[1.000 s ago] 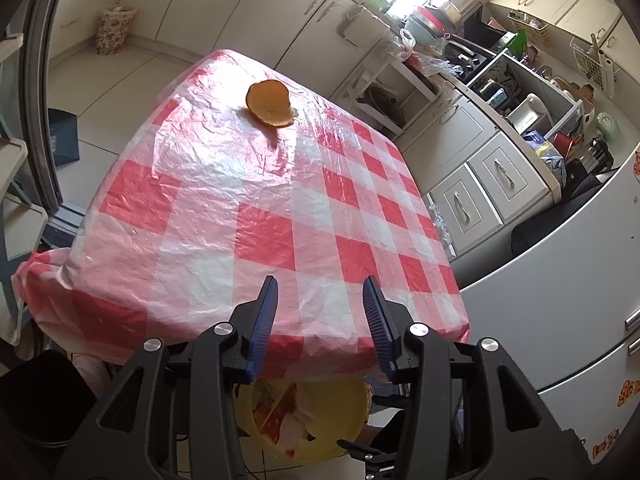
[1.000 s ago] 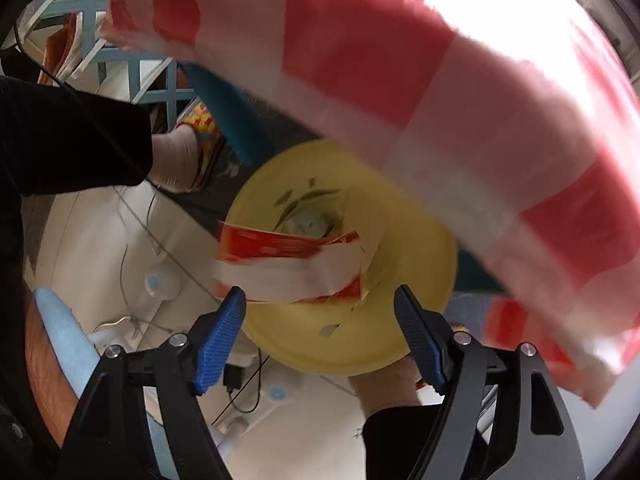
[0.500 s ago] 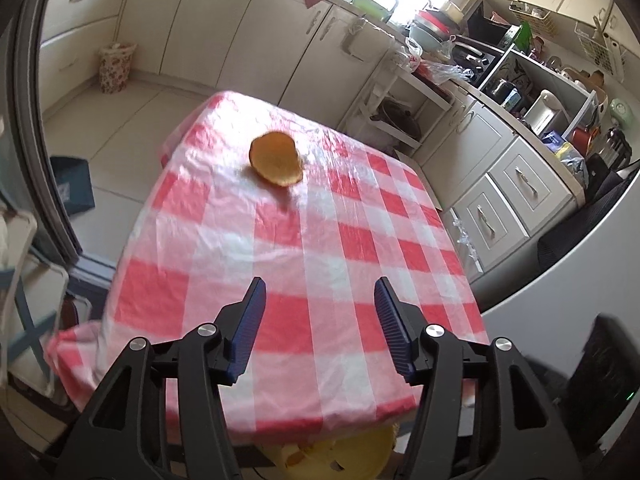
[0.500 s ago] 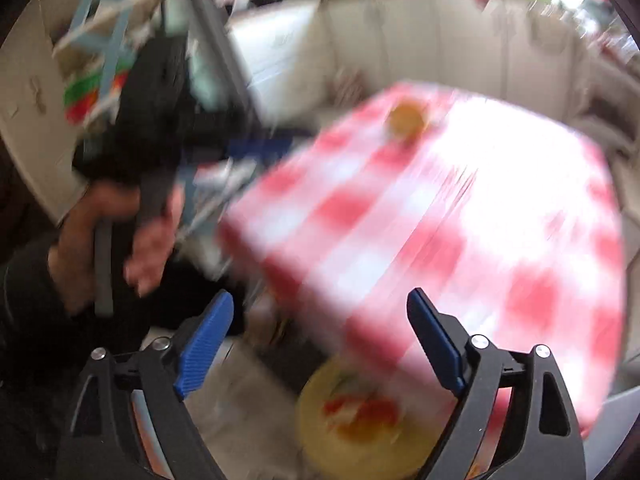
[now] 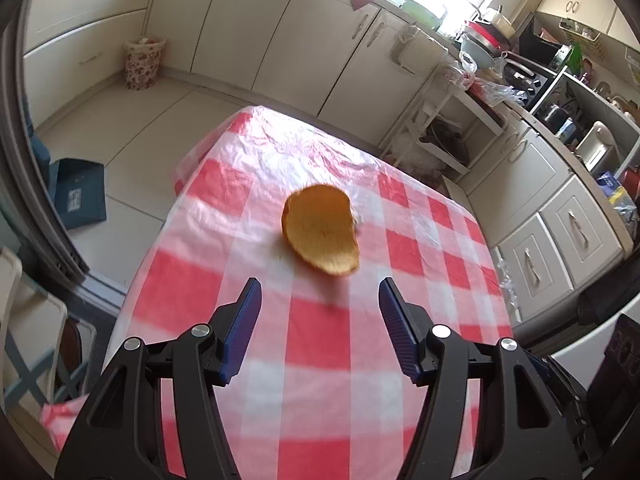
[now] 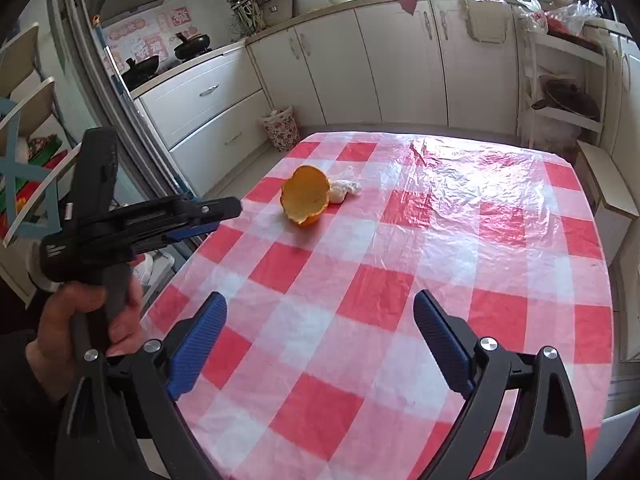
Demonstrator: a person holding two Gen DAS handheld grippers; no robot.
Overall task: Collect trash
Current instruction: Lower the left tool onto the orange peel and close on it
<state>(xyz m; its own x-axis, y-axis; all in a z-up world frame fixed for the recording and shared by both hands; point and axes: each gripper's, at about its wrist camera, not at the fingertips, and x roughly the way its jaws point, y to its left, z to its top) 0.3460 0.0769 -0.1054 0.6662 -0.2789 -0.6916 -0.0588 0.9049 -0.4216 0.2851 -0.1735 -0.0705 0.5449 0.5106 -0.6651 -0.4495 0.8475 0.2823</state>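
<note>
Left gripper [image 5: 320, 304]: jaws opening, nothing between the blue pads [image 5: 244, 328]. It hangs above the near half of the table [image 5: 320, 400], pointing down and forward at the peel [image 5: 320, 229]. The peel lies just beyond the fingertips, not touching them; slightly blurred in this view.

Right gripper [image 6: 320, 316]: jaws opening, already wide, empty. Only checked cloth [image 6: 400, 280] shows between the pads [image 6: 198, 342]. It sits over the near edge of the table, well short of the peel.

From the right wrist view the left gripper [image 6: 224, 210] appears side-on at left, held by a hand [image 6: 84, 320] with a dark sleeve; its tips reach over the left table edge, near the peel [image 6: 306, 196] but apart from it.

Peel: an orange cup, tilted, open side towards the right camera, on the far left part of the table. A small white crumpled scrap [image 6: 345, 190] lies touching or just behind it on its right; cannot tell which.

Cloth: red and white check under clear, wrinkled plastic.

Surroundings: cream cabinets [image 6: 400, 60] along the far wall, a floral bin [image 6: 281, 128] on the floor by them, pans [image 6: 192, 46] on a stove at far left.
</note>
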